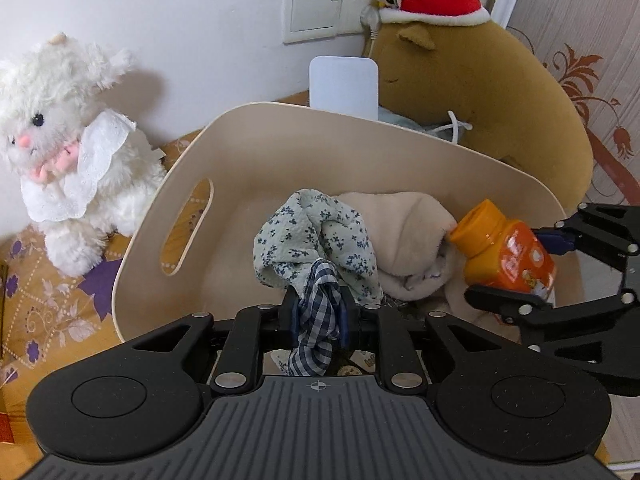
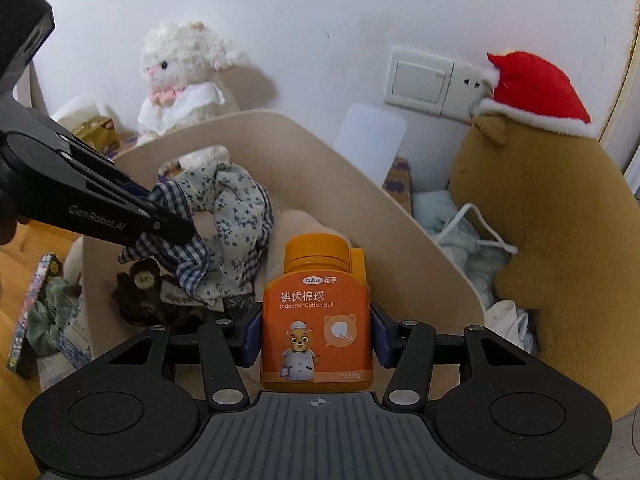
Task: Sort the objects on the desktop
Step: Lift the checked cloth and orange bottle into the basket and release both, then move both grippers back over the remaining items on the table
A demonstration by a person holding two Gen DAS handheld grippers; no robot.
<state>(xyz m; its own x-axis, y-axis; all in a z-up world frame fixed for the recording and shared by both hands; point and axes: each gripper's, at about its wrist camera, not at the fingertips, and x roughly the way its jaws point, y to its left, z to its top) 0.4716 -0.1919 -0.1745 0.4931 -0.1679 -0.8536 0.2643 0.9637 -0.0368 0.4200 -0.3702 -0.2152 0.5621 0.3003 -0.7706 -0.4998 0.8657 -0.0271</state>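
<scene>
Pinched in the left gripper (image 1: 319,316), whose jaws clench it, limp checked cloth (image 1: 316,320) hangs over the beige bin (image 1: 280,140), while the right gripper (image 2: 316,338) clamps the rigid, light-looking orange bottle (image 2: 316,320) by its flat sides.

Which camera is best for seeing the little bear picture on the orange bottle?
The right wrist view. There the orange bottle faces the camera upright between the right gripper's pads, so the bear and label are clear. In the left wrist view the bottle is off to the side, tilted, its label blurred.
</scene>
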